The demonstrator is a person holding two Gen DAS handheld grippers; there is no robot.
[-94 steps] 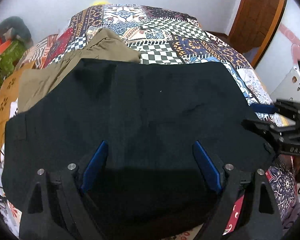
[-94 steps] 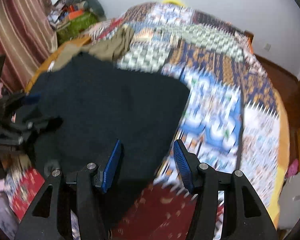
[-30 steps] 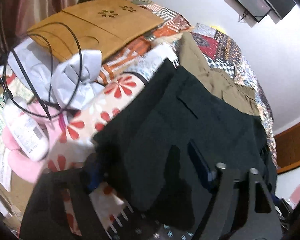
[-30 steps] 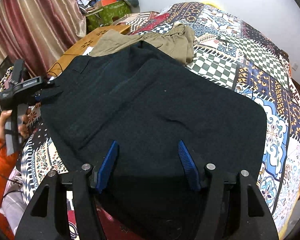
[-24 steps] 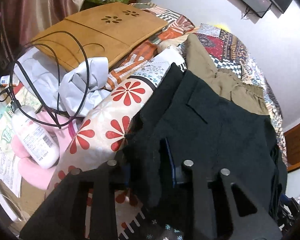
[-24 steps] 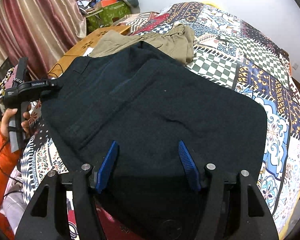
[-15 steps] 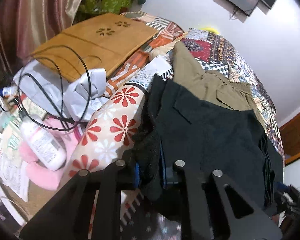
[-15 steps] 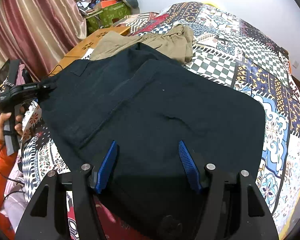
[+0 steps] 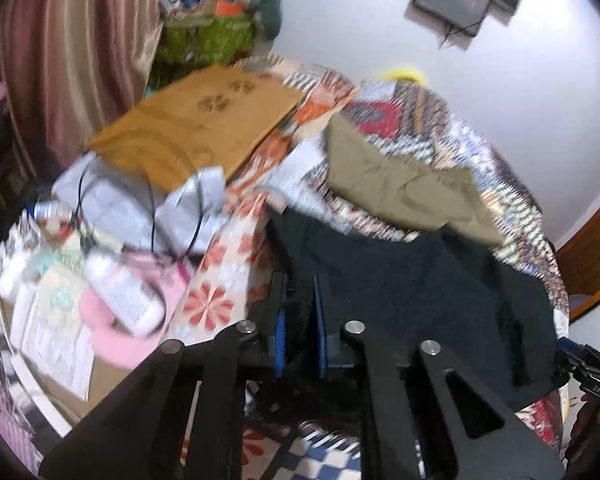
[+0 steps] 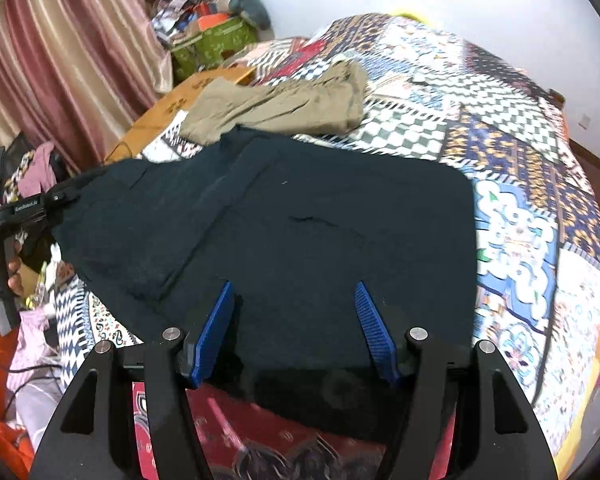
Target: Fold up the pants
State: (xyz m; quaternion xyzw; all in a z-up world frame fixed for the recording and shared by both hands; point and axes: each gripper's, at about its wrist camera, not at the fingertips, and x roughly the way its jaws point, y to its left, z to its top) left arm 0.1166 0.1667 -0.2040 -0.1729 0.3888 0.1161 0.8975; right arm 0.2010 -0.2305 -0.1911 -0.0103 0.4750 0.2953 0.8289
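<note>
**Two grippers, one corner pinched: carry it across cleanly**

One corner of the black pants sits between the narrowed blue pads of the left gripper, which has hold of the cloth at the garment's outer edge. The right gripper hovers with its pads spread wide over the near hem, gripping nothing. Ahead of it the pants lie spread flat on the patterned bedspread; beyond them, at the far edge, lies a khaki garment.

To do this fold well, I judge the left should lift its corner only enough to clear the fabric below, then sweep toward the right gripper's side in a level arc. Meanwhile the right might pinch the matching near corner, so both edges travel together. Pulling too hard risks dragging the whole garment off the bed edge near the left gripper.
</note>
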